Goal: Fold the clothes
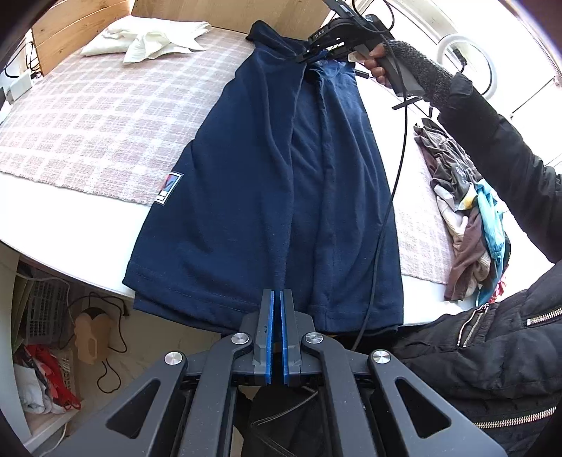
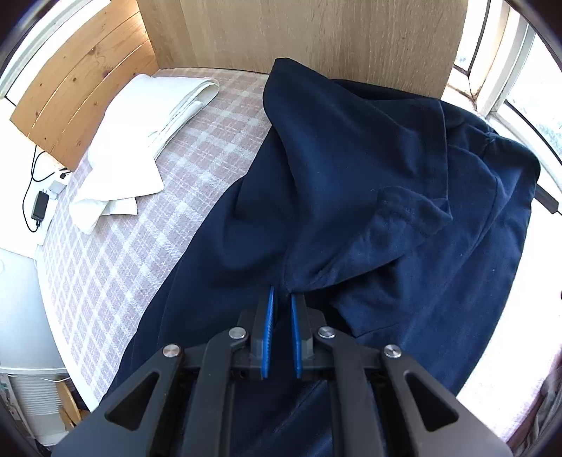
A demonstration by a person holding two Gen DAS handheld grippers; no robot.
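A navy blue t-shirt (image 1: 281,182) lies lengthwise on the table, folded in along its length, its hem hanging over the near edge. My left gripper (image 1: 276,293) is shut on the hem at the near edge. My right gripper (image 1: 309,56) is at the far, collar end, seen in the left wrist view. In the right wrist view my right gripper (image 2: 281,293) has its jaws nearly closed, pinching a fold of the navy shirt (image 2: 351,197) near a sleeve.
A pink checked cloth (image 1: 98,119) covers the white table (image 1: 70,225). A folded white garment (image 1: 151,37) lies at the far left. A heap of mixed clothes (image 1: 467,218) sits at the right. A wooden panel (image 2: 316,31) stands behind. Baskets (image 1: 45,309) are on the floor.
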